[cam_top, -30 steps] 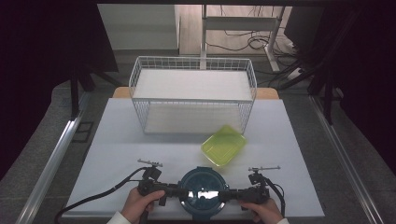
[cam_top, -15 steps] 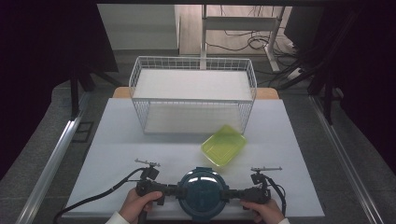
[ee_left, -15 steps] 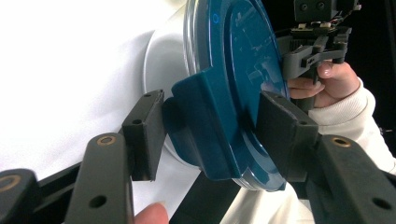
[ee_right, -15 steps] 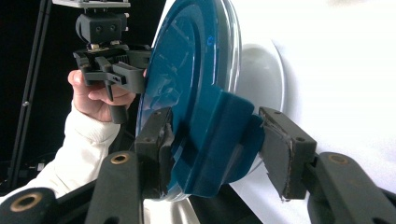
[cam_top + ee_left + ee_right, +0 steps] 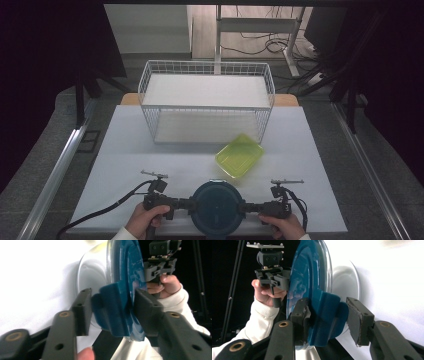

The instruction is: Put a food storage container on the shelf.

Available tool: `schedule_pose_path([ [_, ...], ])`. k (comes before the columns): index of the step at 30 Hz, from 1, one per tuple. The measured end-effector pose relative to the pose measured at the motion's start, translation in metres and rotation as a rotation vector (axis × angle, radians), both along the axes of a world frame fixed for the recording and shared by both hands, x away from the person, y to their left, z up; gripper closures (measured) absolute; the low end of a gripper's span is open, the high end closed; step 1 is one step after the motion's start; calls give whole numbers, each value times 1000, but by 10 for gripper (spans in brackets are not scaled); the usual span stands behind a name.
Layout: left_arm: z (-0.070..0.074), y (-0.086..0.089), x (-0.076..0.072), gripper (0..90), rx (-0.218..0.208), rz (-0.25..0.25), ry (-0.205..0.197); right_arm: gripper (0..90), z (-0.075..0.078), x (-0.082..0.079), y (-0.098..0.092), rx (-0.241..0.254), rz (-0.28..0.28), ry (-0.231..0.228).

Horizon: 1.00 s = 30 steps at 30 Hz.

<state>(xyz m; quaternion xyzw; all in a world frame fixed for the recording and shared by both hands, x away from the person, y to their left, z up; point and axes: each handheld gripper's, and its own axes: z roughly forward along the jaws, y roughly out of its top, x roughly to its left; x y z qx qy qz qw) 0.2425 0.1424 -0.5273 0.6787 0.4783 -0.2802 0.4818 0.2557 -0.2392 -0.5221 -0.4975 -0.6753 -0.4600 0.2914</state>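
Blue lid (image 5: pixel 216 207): round, dark blue, on a clear container; sits at near edge of surface (image 5: pixel 150 150), between my two hands.
Lid tabs: one each side; left tab (image 5: pixel 113 312) and right tab (image 5: pixel 329 315) each sit between a tool's jaws.
Left tool (image 5: pixel 181 205): jaws just been closing, tab between them; one pad against lid rim, other w/ a small gap – not clamped yet.
Right tool (image 5: pixel 251 208): jaws just been closing too; one pad on the tab, other pad apart from it.
Green tub (image 5: pixel 239 155): yellow-green, just beyond lid, tilted.
Wire basket (image 5: pixel 207 102): white, farther back, behind tub.
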Motion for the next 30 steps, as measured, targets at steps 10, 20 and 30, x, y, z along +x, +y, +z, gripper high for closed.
schedule_pose_path([
  [10,6,2,-1,569,-5,27,-12,570,2,-1,0,33,-26,29],
  [20,9,3,-2,573,-5,29,-14,572,3,0,1,36,-38,35],
  [30,20,7,-1,576,-10,39,-53,571,8,2,4,62,-43,20],
])
